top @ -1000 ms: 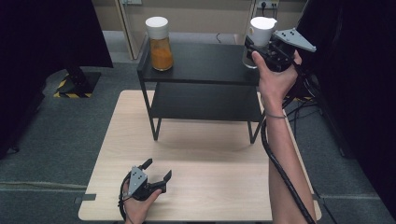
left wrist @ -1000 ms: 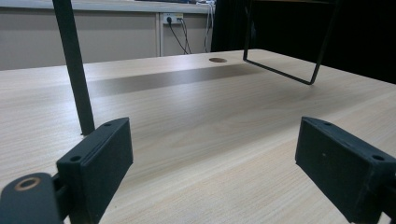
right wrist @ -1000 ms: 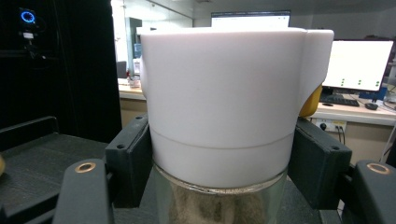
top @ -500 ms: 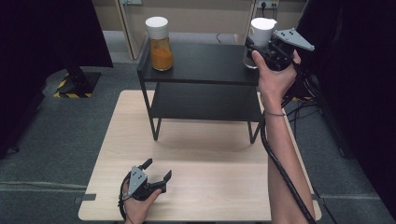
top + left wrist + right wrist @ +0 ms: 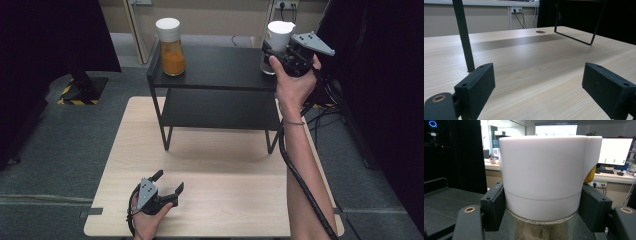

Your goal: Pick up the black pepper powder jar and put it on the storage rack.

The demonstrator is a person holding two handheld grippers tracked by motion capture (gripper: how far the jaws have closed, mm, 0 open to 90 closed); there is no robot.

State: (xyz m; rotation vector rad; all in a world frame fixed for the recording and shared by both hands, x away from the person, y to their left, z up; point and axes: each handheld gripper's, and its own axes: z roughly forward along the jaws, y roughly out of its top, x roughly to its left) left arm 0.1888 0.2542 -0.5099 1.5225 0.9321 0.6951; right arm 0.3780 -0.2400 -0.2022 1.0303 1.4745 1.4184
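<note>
Wooden table point(image 5: 215, 165): left gripper point(image 5: 167, 186) low, jaws apart; right gripper point(image 5: 270, 55) outstretched, clamped round white-lidded jar point(image 5: 277, 37).

Up top left of your high view there's a jar of orange powder point(image 5: 171, 48) with a white lid sitting on the black two-tier shelf point(image 5: 215, 67), which stands on your light wood desk point(image 5: 210, 165). Grey carpet all around.

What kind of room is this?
Probably an office-like lab: lit computer monitors on a desk behind, black curtains around a pale wooden table, and wall sockets with cables.
</note>
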